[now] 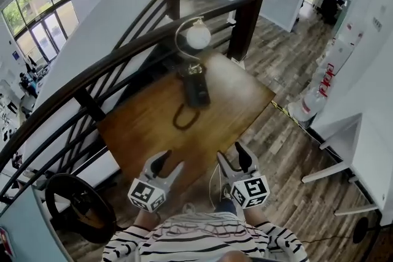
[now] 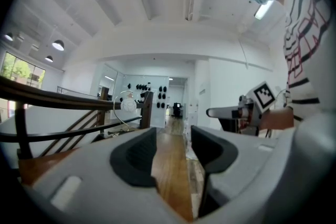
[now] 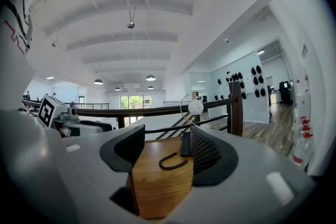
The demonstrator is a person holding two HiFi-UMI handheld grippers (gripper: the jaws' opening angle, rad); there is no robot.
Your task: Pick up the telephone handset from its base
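The black telephone lies on the far part of the wooden table, its handset resting along the base, with a dark cord loop in front of it. In the right gripper view the telephone and cord loop show between the jaws, well ahead. My left gripper and right gripper hover side by side at the table's near edge, well short of the phone. Both stand open with nothing between their fingers, as the left gripper and right gripper show in their own views.
A lamp with a white globe stands just behind the phone. A dark curved stair railing runs along the table's left and back, with a thick post at the far right. White bottles and a white desk stand to the right.
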